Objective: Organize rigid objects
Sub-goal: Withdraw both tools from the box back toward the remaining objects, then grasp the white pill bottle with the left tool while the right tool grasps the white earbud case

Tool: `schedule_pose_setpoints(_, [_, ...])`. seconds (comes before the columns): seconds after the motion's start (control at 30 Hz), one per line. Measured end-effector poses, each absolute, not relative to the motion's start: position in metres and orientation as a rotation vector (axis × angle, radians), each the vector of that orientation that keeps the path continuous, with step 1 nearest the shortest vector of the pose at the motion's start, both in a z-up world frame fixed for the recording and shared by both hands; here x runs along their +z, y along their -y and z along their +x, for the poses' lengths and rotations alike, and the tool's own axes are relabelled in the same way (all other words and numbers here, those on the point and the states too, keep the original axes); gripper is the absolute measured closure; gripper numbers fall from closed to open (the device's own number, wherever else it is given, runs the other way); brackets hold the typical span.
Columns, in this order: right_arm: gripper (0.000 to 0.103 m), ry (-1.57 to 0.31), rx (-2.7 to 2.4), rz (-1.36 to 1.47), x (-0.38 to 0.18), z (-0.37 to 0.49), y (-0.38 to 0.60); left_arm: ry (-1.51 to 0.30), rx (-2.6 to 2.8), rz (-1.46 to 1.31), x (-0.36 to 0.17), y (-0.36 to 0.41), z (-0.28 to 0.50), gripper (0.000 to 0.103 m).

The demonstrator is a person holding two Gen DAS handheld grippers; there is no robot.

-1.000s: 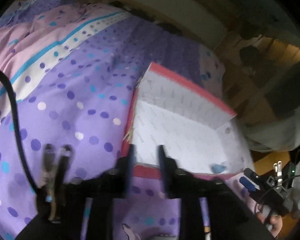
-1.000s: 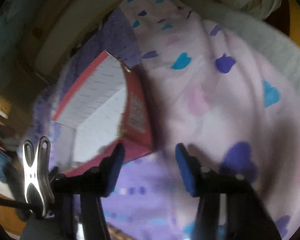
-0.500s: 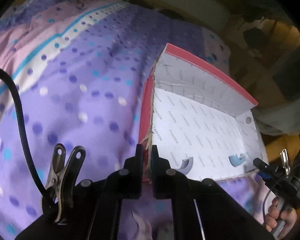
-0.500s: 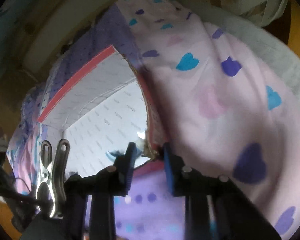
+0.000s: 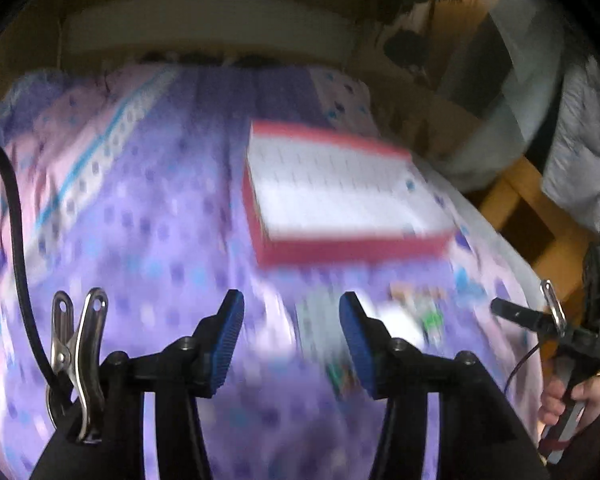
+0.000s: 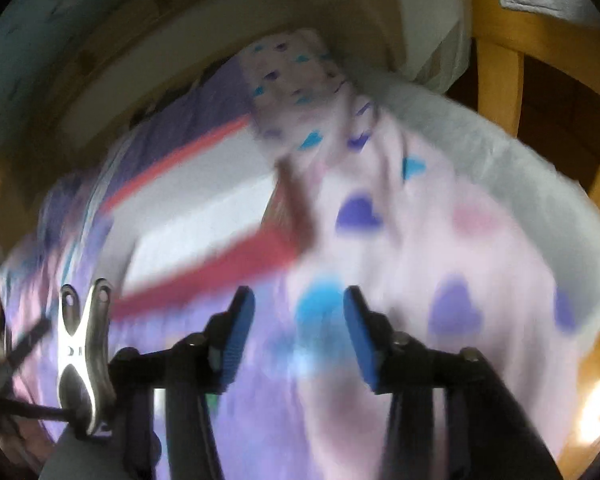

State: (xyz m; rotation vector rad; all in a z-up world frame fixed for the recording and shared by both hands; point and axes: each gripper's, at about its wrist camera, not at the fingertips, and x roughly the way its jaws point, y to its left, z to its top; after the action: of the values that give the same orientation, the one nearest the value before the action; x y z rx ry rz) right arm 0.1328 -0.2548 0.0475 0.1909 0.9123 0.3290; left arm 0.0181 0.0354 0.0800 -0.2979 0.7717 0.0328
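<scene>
An open red cardboard box (image 5: 340, 200) with a white lining lies on the purple dotted bedspread (image 5: 140, 220), ahead of my left gripper (image 5: 291, 332). That gripper's blue pads stand apart and are opening, with nothing between them. A few small flat items (image 5: 412, 320), blurred, lie on the cover just past its right finger. In the right wrist view the same box (image 6: 204, 240) sits up and to the left of my right gripper (image 6: 299, 332). Its jaws are opening too, over pink heart-print fabric (image 6: 440, 240), and hold nothing.
A wooden bed frame (image 6: 512, 80) and a grey quilt (image 5: 580, 152) stand at the right. The other gripper, held in a hand (image 5: 560, 396), shows at the left wrist view's right edge. A pale headboard wall (image 5: 204, 32) runs along the back.
Both grippers had closed on the box's walls half a second ago. They have since let go, opened and pulled back, so the box now lies farther ahead.
</scene>
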Motion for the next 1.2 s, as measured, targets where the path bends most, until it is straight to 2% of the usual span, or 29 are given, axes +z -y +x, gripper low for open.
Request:
schedule_pose_setpoints(0.23, [0.053, -1.07, 0.431, 0.031, 0.021, 0.054, 0.213, -0.882, -0.054, -0.366, 0.024, -0.01, -0.032, 0.051])
schedule_pose_setpoints(0.33, [0.043, -1.02, 0.419, -0.096, 0.011, 0.041, 0.196, -0.827, 0.045, -0.399, 0.034, -0.017, -0.036, 0.056])
schedule_pose_setpoints(0.4, [0.032, -0.99, 0.435, -0.116, 0.007, 0.036, 0.195, -0.727, 0.083, -0.397, 0.05, -0.015, -0.043, 0.058])
schedule_pose_setpoints(0.6, [0.023, -0.968, 0.473, -0.033, 0.0, 0.031, 0.203, -0.778, -0.005, -0.279, 0.072, 0.015, -0.02, 0.057])
schedule_pose_setpoints(0.93, [0.019, -0.965, 0.514, 0.031, -0.001, 0.035, 0.208, -0.939, -0.066, -0.268, 0.042, 0.043, 0.058, 0.057])
schedule_pose_setpoints(1.07, [0.017, -0.964, 0.51, 0.008, -0.003, 0.034, 0.204, -0.918, 0.069, -0.243, 0.044, 0.031, 0.079, 0.046])
schedule_pose_setpoints(1.2, [0.017, -0.964, 0.512, 0.012, -0.002, 0.034, 0.205, -0.916, 0.078, -0.287, 0.036, 0.023, 0.09, 0.043])
